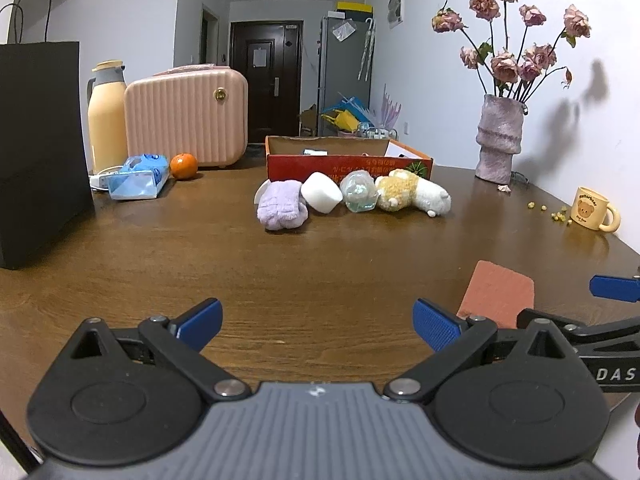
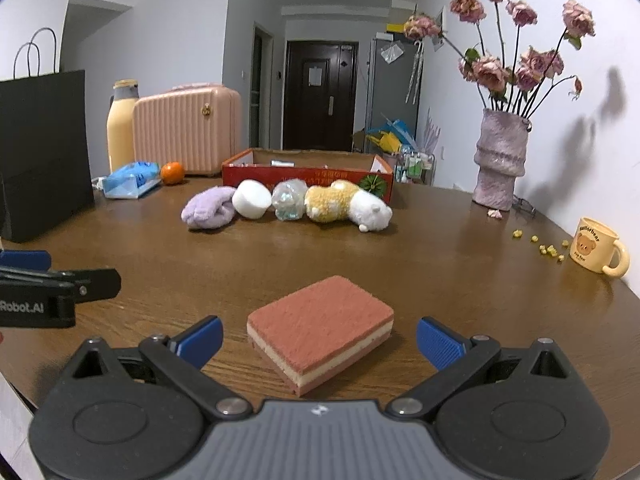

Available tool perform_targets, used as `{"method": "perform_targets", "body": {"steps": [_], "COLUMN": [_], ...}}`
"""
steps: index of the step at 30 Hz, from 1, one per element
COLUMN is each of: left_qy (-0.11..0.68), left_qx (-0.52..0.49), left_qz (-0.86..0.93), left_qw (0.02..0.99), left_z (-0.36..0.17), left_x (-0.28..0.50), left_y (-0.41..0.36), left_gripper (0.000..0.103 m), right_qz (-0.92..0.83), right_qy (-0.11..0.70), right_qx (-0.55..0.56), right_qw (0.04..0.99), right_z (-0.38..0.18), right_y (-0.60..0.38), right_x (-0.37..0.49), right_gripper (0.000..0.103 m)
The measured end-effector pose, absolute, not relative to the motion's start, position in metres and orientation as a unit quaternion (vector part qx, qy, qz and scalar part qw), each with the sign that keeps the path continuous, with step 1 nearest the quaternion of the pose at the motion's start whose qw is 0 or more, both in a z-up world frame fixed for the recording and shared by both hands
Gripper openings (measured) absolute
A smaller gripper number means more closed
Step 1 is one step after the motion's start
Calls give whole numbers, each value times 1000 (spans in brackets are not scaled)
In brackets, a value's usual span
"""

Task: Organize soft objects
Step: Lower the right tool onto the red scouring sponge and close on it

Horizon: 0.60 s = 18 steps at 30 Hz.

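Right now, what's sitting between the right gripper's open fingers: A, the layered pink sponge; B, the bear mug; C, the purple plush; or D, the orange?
A: the layered pink sponge lies flat on the table between the right gripper's spread fingers, which do not touch it.

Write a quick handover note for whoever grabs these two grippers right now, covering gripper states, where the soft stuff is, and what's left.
Left gripper: open, empty, over bare table.
Right gripper: open, its fingers either side of the pink sponge, not closed on it.
Purple plush, white marshmallow, clear squishy and yellow-white plush lie in a row in front of the red box.
Done: apparently nothing boxed yet.
Left: probably grasp the sponge first.
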<state>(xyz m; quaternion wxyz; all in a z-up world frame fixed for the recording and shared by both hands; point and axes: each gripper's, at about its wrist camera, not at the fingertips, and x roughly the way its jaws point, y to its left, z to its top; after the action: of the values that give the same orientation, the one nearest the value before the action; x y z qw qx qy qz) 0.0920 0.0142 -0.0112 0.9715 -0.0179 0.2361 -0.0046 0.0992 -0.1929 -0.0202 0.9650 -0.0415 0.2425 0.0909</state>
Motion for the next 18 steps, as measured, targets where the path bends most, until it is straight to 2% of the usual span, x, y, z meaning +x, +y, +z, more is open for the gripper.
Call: {"method": "perform_targets", "body": {"steps": [18], "left_qy": [273], "left_qx": [-31], "left_qz": [1], "left_qw": [962], "left_z": [-33], "left_x": [133], "left_y": [35], "left_gripper": [103], "right_qz": [67], "right_qy": [332], "right_qx": [-13], "right_qw": [941], "right_z": [-58], "right_y": [-173], "right_x": [186], "right_gripper": [103]}}
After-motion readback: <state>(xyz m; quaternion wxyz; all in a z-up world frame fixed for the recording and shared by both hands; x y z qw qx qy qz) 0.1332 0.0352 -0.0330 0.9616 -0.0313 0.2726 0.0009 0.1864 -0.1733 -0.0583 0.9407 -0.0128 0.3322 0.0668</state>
